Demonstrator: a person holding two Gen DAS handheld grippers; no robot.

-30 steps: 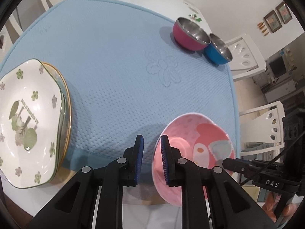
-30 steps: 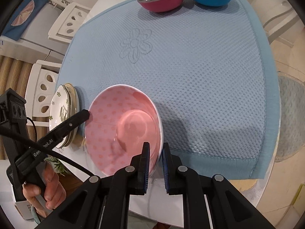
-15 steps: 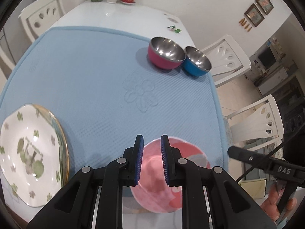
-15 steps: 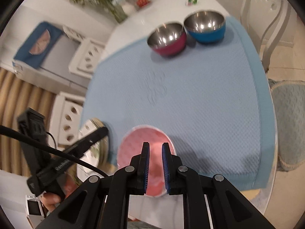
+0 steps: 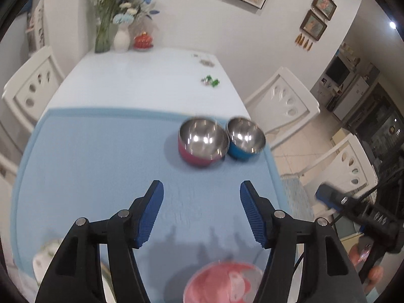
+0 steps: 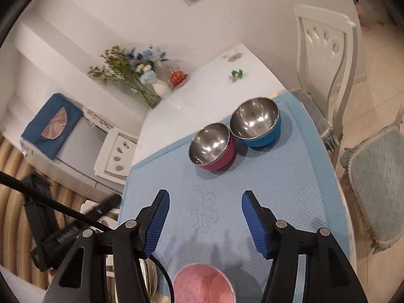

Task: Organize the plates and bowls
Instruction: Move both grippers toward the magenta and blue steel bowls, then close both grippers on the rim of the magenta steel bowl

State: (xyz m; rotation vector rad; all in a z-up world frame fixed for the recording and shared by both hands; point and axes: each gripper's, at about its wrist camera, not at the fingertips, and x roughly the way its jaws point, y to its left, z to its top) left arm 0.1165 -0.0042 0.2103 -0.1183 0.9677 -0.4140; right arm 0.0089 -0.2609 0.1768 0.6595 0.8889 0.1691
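A pink bowl (image 5: pixel 222 282) (image 6: pixel 203 285) rests on the blue mat (image 5: pixel 96 166) (image 6: pixel 290 189) at its near edge, below both grippers and apart from them. My left gripper (image 5: pixel 201 202) hangs above the mat, its jaws opening with nothing between them. My right gripper (image 6: pixel 205 210) is likewise raised, jaws opening and empty. A magenta steel bowl (image 5: pixel 202 142) (image 6: pixel 212 149) and a blue steel bowl (image 5: pixel 245 139) (image 6: pixel 256 123) stand side by side, touching, at the mat's far right. A floral plate (image 5: pixel 48 260) shows blurred at the lower left, half hidden by my left gripper's arm.
White chairs (image 5: pixel 282 101) (image 6: pixel 325 58) stand around the white table (image 5: pixel 141 75). A vase of flowers (image 5: pixel 121 20) (image 6: pixel 141 75) and a red pot (image 5: pixel 143 41) sit at the far end, a small green item (image 5: pixel 210 81) on the table's right.
Both grippers let go of the pink bowl, rose away from it and tilted up, then their jaws opened. The bowl now lies on the mat's near edge.
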